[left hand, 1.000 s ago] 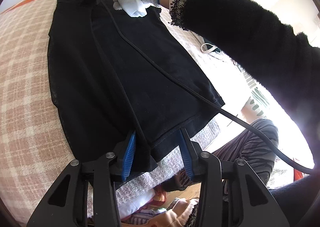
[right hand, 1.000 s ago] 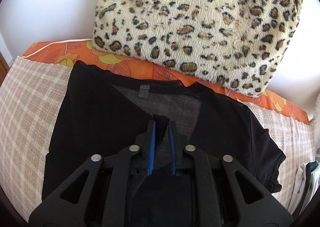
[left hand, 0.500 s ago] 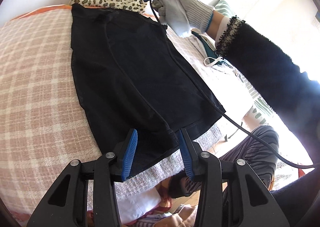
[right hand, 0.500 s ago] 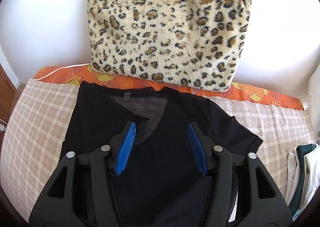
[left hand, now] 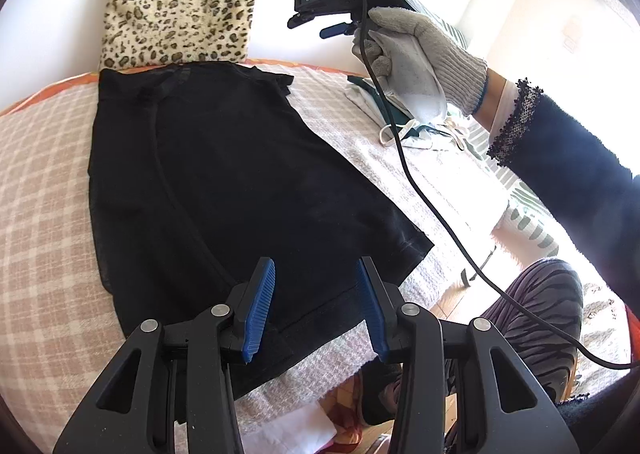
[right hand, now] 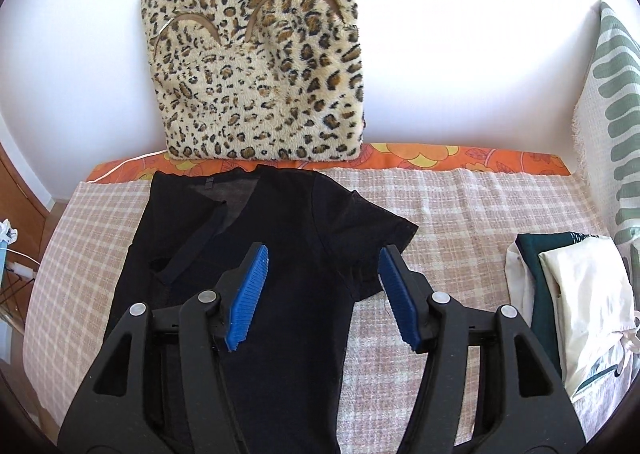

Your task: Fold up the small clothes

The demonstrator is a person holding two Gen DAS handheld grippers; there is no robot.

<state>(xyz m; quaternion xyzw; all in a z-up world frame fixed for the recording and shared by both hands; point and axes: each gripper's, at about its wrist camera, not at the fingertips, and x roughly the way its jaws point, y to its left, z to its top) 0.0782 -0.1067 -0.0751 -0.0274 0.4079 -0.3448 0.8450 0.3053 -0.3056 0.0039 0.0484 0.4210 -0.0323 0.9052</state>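
A black short-sleeved shirt (left hand: 240, 182) lies flat on the checked blanket (left hand: 44, 190), collar toward the leopard cushion. Its left side is folded inward, and the right sleeve (right hand: 380, 238) still sticks out. My left gripper (left hand: 316, 310) hovers open over the hem with nothing between its blue pads. A gloved hand (left hand: 420, 50) holds my right gripper (left hand: 310, 25) high above the bed's right side. In the right wrist view the right gripper (right hand: 324, 294) hangs over the shirt's chest (right hand: 300, 222). Its jaws are opening and nothing is between them.
A leopard cushion (right hand: 260, 66) leans on the white wall behind an orange floral sheet (right hand: 460, 158). Folded green and white clothes (right hand: 560, 286) are stacked at the right by a green-patterned pillow (right hand: 616, 94). A black cable (left hand: 420, 190) hangs from the right gripper. A striped trouser leg (left hand: 532, 310) is by the bed's edge.
The right gripper let go of the shirt fabric near the collar, opened, and rose back and to the right. The left gripper lifted a little above the hem.
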